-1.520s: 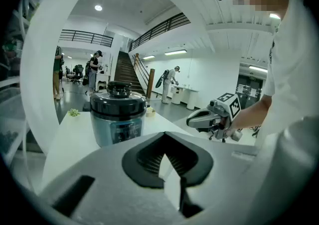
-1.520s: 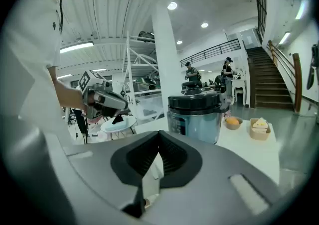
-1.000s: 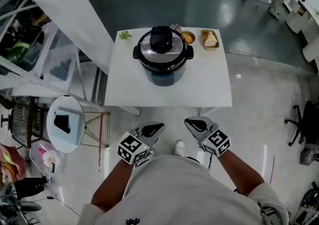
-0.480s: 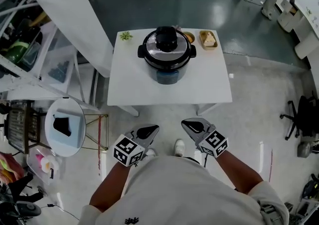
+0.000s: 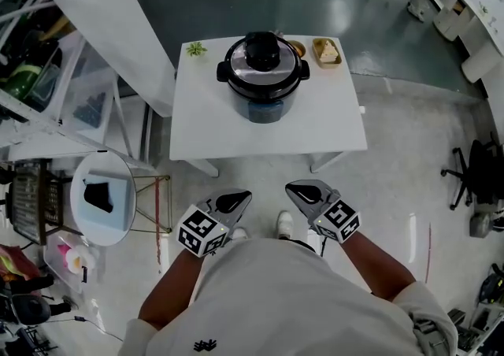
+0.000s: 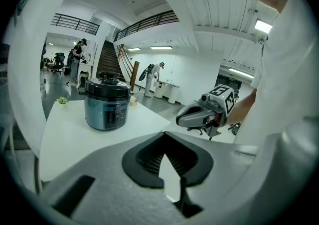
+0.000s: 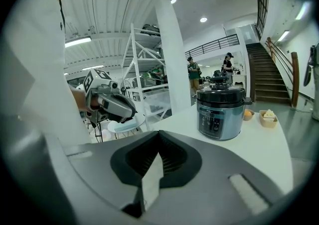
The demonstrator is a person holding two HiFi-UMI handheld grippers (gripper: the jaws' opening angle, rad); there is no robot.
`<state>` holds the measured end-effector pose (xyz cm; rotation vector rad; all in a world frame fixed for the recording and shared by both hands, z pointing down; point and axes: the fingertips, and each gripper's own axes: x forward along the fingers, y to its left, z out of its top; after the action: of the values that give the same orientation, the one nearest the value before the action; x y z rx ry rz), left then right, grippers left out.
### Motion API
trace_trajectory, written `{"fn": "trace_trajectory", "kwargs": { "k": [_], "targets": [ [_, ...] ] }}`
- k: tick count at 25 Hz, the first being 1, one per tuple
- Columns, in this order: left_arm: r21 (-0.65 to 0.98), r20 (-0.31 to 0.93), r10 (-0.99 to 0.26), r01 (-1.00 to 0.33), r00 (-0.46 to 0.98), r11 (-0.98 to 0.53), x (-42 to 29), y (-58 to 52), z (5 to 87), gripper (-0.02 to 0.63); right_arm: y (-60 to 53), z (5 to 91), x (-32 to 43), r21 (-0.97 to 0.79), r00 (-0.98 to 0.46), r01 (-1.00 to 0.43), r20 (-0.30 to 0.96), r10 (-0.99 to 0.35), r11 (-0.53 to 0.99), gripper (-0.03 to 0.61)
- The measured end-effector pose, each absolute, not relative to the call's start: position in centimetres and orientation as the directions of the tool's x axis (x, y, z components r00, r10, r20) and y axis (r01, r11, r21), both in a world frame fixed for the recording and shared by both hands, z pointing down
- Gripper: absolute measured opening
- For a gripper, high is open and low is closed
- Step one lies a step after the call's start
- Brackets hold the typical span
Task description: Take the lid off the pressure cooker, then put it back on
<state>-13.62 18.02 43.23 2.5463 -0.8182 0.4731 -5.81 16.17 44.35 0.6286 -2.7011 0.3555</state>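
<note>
Your hands drifted slightly; left gripper [image 5: 239, 200] and right gripper [image 5: 299, 190] are both closed and empty. The pressure cooker [image 5: 264, 83], lid [image 5: 263, 57] on, sits on the table [image 5: 331, 130] dead ahead, well apart, about equidistant from both.

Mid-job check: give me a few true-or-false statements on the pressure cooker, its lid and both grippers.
1. The lid sits on the pressure cooker. True.
2. The left gripper grips the lid. False: it is shut on nothing and held short of the table.
3. The right gripper is shut and empty. True.
4. The pressure cooker stands on the floor. False: it stands on the white table.
5. A small green plant sits on the table. True.
</note>
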Motion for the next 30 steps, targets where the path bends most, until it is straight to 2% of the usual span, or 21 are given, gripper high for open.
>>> {"fn": "trace_trajectory", "kwargs": {
  "k": [30],
  "targets": [
    [0.291,0.448,-0.473,-0.624,0.759,-0.725,-13.36,17.93,43.81,0.006,16.05,44.49,-5.67,-0.15,-0.859,-0.425,0.379,-0.345,0.893,0.011]
  ]
}}
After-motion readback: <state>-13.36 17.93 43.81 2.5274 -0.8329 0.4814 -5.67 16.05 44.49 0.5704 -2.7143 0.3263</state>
